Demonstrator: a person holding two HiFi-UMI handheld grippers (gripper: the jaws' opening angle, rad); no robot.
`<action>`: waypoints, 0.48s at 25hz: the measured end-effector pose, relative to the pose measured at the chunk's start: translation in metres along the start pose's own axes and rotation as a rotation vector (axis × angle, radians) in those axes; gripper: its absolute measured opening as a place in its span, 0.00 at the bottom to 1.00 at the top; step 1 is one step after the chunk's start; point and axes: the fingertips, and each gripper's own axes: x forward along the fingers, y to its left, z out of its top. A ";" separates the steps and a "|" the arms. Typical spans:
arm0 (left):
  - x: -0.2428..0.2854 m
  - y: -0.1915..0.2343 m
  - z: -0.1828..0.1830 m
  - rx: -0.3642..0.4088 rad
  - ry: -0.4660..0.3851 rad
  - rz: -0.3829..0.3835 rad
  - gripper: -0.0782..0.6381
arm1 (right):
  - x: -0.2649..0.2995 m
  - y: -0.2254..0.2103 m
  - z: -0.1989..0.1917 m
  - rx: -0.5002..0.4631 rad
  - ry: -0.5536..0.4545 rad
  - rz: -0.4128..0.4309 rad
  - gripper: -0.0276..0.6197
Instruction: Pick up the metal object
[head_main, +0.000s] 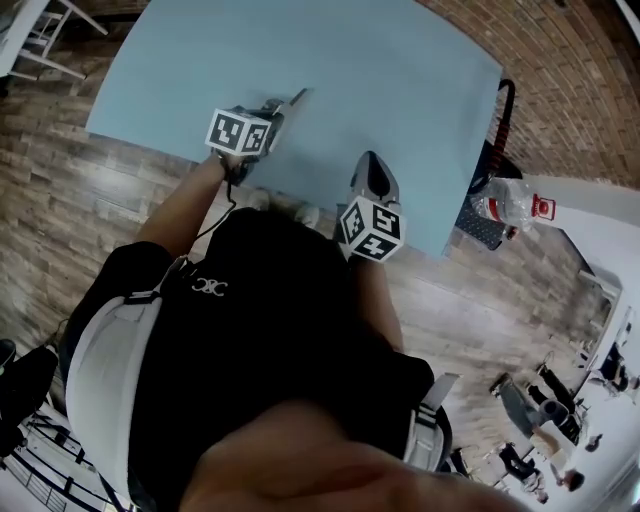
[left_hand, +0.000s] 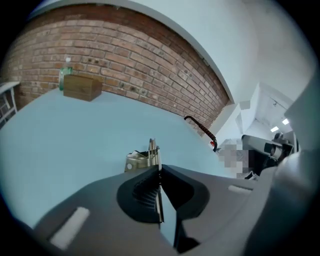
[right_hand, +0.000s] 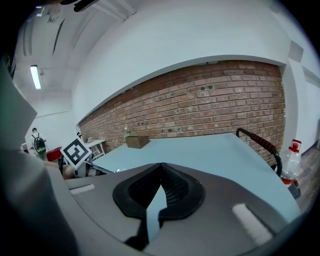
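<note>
Silver-grey and thin, gripped edge-on: the metal object (left_hand: 148, 156), clamped between the closed pads of the left gripper (left_hand: 159, 169) and sticking out past the fingertips. Runs lengthwise along the jaws, pointing away from the person toward the far side of the pale blue table (left_hand: 55, 140). Seems to hang just clear of the tabletop, though hard to judge from this angle.

Ahead, only a wooden box (left_hand: 80, 87) at the table's far edge, well apart, backed by a brick wall (left_hand: 130, 60). Off the table's right side, a black handle (left_hand: 200, 129) and a clear plastic bottle (head_main: 508, 200).

Left forearm stretched forward over the near edge, gripper tipped downward. Right gripper (right_hand: 160, 166) closed on nothing — jaw tips meeting, held over the near part of the table, apart from the metal object.
</note>
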 end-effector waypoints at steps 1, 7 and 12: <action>-0.006 -0.005 0.009 0.023 -0.028 0.017 0.12 | 0.001 0.002 0.001 -0.001 -0.003 0.007 0.06; -0.049 -0.047 0.068 0.191 -0.240 0.125 0.12 | 0.005 0.003 0.016 0.033 -0.057 0.037 0.06; -0.074 -0.072 0.094 0.254 -0.399 0.195 0.12 | 0.008 -0.009 0.030 0.072 -0.109 0.026 0.06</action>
